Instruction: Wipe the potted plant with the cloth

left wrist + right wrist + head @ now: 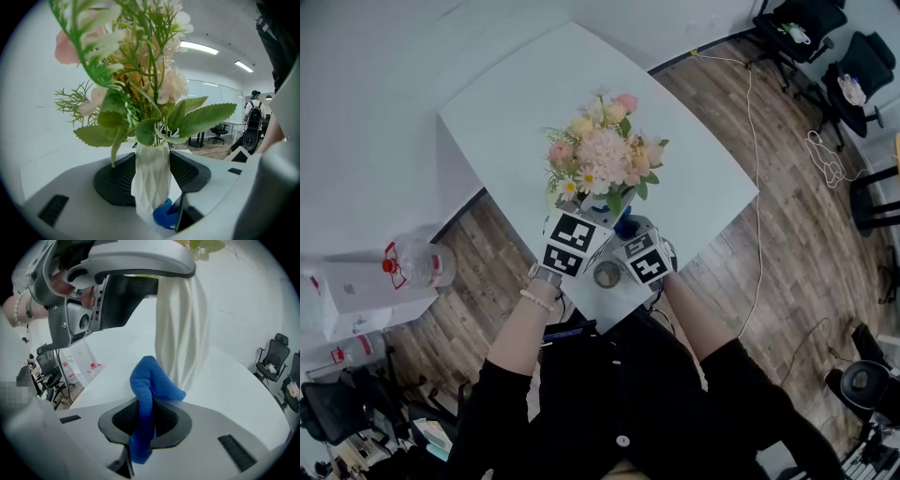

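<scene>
**plantguy:** White table (506, 103) on wood flooring, office chairs (825, 37) off at 2 o'clock in the head view. Where's the potted plant (602, 159)?

**gripnerd:** Near the table's closest corner, upright, dead 12 o'clock from both grippers. Pink and cream blooms, green leaves, white faceted vase (151, 159).

**plantguy:** And the left gripper (152, 177)?

**gripnerd:** Jaws spread wide, with a black pad pressed on each side of the vase, so it's clamped.

**plantguy:** Right gripper (149, 420)?

**gripnerd:** Pinching a blue cloth (150, 380). The bunched top sits right against the vase's lower part. In the left gripper view it peeks out at 5 o'clock of the base. Clear water jug (417, 265) is way over at 9 o'clock, off the table.
</scene>
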`<control>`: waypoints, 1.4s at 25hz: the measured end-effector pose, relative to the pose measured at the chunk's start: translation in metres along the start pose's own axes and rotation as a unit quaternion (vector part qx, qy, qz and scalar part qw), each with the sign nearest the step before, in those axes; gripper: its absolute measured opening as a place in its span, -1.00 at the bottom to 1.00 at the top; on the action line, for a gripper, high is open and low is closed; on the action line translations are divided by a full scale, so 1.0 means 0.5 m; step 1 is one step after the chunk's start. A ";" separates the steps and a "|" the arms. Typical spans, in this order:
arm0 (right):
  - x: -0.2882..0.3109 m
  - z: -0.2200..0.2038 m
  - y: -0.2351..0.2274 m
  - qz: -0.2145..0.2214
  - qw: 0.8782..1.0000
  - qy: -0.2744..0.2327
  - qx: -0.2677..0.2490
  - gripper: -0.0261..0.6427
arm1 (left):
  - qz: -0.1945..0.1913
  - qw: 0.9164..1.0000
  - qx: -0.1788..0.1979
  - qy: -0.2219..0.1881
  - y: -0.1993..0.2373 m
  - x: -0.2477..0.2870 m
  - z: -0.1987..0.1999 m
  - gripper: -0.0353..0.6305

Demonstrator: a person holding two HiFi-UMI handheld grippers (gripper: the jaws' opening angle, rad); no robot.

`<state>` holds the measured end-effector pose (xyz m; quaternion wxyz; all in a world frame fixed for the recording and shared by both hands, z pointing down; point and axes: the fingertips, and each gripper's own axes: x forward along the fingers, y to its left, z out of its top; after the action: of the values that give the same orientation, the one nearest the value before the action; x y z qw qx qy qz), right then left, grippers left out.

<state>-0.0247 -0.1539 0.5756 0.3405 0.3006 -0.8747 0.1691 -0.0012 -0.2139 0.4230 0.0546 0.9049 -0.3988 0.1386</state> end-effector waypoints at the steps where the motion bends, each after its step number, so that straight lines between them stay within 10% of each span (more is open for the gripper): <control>1: -0.003 -0.004 -0.006 -0.002 1.000 0.000 0.005 -0.68 | 0.000 1.000 -0.001 0.001 0.000 0.000 0.000 -0.18; 21: -0.091 -0.057 -0.223 -0.060 0.997 -0.003 0.039 -0.68 | 0.003 1.000 -0.003 -0.004 -0.001 0.001 0.001 -0.18; 35: -0.092 0.169 -0.267 0.046 0.979 -0.072 -0.183 -0.68 | -0.055 0.998 0.015 -0.002 0.006 -0.007 -0.006 -0.18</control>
<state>0.0462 -0.2791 0.4955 0.3180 0.2037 -0.9259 0.0000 -0.0063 -0.2125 0.4248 0.0480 0.9266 -0.3461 0.1389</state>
